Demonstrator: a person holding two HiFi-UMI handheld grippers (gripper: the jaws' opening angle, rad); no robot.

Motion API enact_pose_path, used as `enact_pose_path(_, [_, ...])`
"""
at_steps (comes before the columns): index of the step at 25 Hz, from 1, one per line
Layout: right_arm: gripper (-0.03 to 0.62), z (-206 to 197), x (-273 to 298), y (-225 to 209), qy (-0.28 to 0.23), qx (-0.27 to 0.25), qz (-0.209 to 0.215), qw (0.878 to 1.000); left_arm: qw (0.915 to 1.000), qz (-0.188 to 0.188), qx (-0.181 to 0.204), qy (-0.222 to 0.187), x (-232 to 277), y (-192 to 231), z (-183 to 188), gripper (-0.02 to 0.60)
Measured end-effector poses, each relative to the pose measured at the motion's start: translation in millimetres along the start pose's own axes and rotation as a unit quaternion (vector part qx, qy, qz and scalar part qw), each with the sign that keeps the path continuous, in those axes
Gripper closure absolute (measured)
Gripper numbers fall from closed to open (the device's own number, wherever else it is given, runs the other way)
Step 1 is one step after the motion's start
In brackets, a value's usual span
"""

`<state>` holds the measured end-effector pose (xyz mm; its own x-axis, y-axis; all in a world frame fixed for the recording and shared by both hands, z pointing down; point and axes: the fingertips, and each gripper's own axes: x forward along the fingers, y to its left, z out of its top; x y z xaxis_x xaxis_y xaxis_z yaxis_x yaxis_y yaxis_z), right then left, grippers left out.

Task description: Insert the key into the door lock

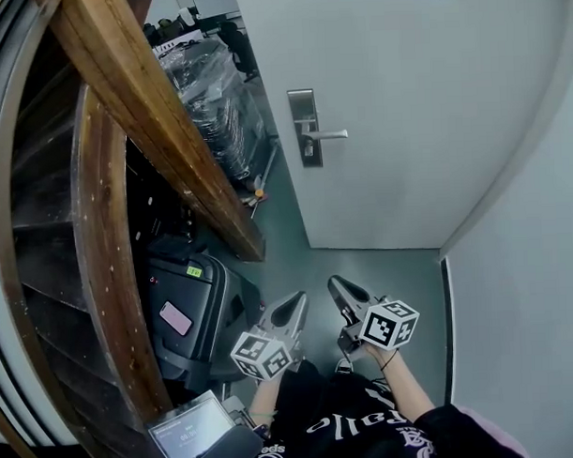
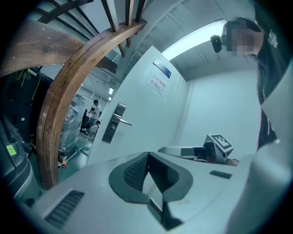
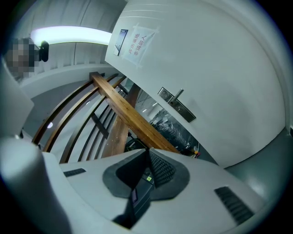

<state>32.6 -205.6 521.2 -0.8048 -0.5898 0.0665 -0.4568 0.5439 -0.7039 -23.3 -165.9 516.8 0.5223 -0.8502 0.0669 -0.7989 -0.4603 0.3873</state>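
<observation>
Left gripper [image 1: 294, 306] and right gripper [image 1: 340, 289]: jaws closed, tips touching, no key seen between them. You hold both low, well below the door lock [image 1: 305, 127], likely pre-approach.

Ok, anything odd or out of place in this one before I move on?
One thing: no key shows anywhere. The left hand-held gripper and the right hand-held gripper both have jaws together on nothing, held low and well short of the door lock. Nothing looks spilled or damaged.
</observation>
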Motion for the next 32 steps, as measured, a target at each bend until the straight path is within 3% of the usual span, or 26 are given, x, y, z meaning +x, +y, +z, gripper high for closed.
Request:
enact_pose_path(6, [0.559,-27.5,-12.2,27.5,0.005,0.000,0.003,1.000,0.9999,0.003,0.005,-0.009,-35.3,-5.2,1.5,0.577])
enact_pose_path(13, [0.559,-86.7,-19.4,77.2,0.008,0.015,-0.004,1.000,0.9999,-0.010,0.012,-0.004,-107.2,-10.3,-5.5,0.577])
enact_pose_path(23, [0.560,-167.0,-54.9,140.1,-0.025,0.039,-0.052,0.998,0.9981,-0.057,0.003,0.024,-206.8,-20.7,-31.4,0.577])
enact_pose_path(32, [0.560,-194.9,-98.6,158.9,-0.041,0.029,-0.098,0.994,0.9947,-0.094,-0.002,0.041,-233.2,-43.0,-50.0,0.577])
